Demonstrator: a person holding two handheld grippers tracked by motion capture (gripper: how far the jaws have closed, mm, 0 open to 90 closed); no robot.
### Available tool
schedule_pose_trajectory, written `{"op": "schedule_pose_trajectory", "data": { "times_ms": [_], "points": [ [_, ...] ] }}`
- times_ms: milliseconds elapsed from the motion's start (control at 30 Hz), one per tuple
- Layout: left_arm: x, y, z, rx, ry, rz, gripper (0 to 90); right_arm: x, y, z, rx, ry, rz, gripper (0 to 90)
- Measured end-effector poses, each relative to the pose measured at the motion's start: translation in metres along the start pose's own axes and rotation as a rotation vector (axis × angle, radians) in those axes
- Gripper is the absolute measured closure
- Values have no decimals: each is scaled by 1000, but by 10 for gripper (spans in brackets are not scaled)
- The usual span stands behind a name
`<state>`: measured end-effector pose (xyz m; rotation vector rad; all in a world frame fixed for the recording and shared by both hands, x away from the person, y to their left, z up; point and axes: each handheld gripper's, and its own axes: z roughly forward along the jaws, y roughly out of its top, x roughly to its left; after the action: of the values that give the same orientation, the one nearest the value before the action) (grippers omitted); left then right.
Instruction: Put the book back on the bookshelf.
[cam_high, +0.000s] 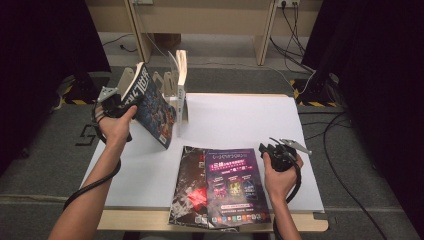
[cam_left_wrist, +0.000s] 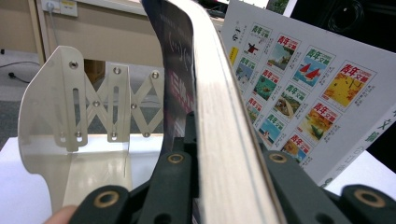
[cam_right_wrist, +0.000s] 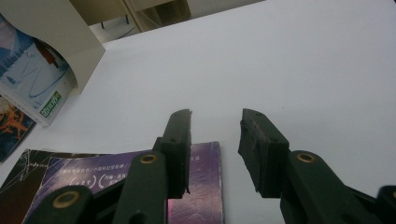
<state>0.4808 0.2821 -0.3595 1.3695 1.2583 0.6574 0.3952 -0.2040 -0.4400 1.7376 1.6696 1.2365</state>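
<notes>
Left gripper (cam_high: 116, 102) fingers clamp book (cam_high: 150, 102), probably bound for rack (cam_left_wrist: 70, 121): next, stand it upright. Right gripper (cam_high: 278, 150) fingers apart, empty.

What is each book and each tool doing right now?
Left tool: shut on the dark book.
Dark book: held up, tilted, off the table.
Right tool: open, holding nothing.
Purple magazine: flat on the table.
Black magazine: flat, partly under the purple one.
White book: standing upright by the metal rack.
</notes>
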Motion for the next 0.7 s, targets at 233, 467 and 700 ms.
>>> {"op": "schedule_pose_trajectory", "data": {
  "times_ms": [233,467,700],
  "points": [
    [-6,7,3,43,-20,2,821,0,0,0,-5,-2,-2,638],
    [-15,26,7,45,67,159,823,-3,1,-1,-6,-1,-2,639],
    [-7,43,7,12,137,179,823,-3,1,-1,-11,-4,1,641]
  ]
}}
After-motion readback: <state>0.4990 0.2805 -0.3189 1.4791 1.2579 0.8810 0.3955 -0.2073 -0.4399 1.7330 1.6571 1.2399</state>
